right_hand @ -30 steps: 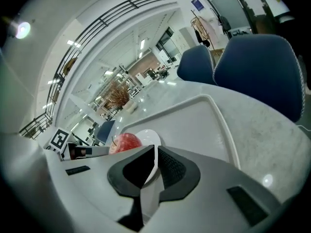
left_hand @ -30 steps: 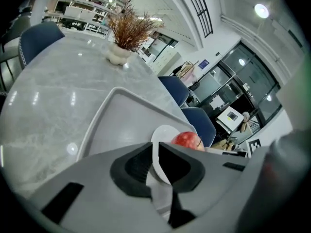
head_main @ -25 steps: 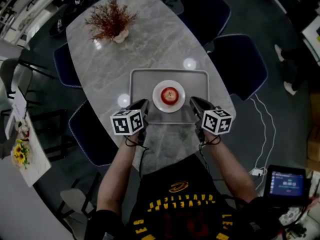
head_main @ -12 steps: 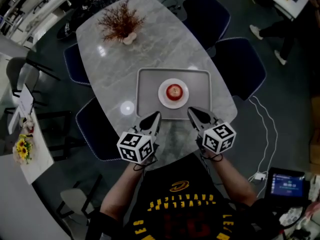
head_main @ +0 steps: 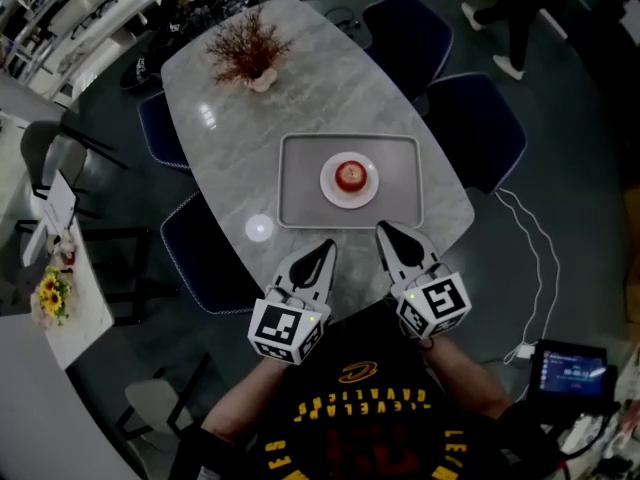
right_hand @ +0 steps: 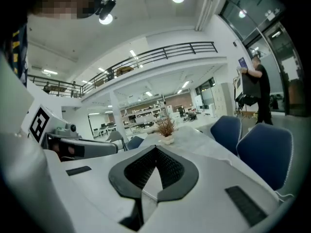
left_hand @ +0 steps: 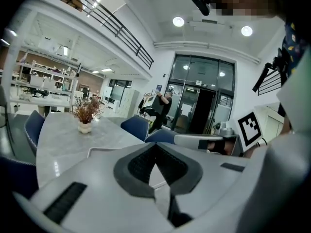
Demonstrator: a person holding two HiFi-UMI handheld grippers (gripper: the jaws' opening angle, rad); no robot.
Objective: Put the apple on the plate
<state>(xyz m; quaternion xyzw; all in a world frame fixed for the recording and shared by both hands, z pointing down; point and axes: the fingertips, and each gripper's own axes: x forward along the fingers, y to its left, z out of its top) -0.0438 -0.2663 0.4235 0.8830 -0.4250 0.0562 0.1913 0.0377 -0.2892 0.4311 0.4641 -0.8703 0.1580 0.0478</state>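
The apple [head_main: 349, 175] sits red and upright in the middle of the small white plate [head_main: 349, 200], and nothing is touching it. The plate rests at about the centre of a grey rectangular tray [head_main: 300, 183], which lies on the near half of a long, pale marble-patterned worktop [head_main: 300, 98]. Both claws are held up in the air on the person's side of the tray, well apart from the apple and the plate and pointing towards them. The left claw [head_main: 327, 248] has its two jaws pressed together to a point with nothing between them, and its own view shows the dark pads meeting at the tips. The right claw [head_main: 384, 230] looks the same, jaws pressed together and empty, tips just short of the tray's near edge as seen from the head view. Each carries its marker cube close to the person's chest, the left cube [head_main: 288, 330] and the right cube [head_main: 436, 306]. Further off, at the far end of the worktop, a dried reddish plant [head_main: 247, 53] stands in a small pale pot. Dark blue chairs [head_main: 475, 128] are drawn up along both long sides. Beyond them, a white cable [head_main: 535, 268] trails across the dark floor on the right towards a small lit screen [head_main: 573, 368], and yellow flowers [head_main: 48, 298] stand on a side surface at the left. Someone in dark clothes [head_main: 510, 18] stands at the far right corner of the room.
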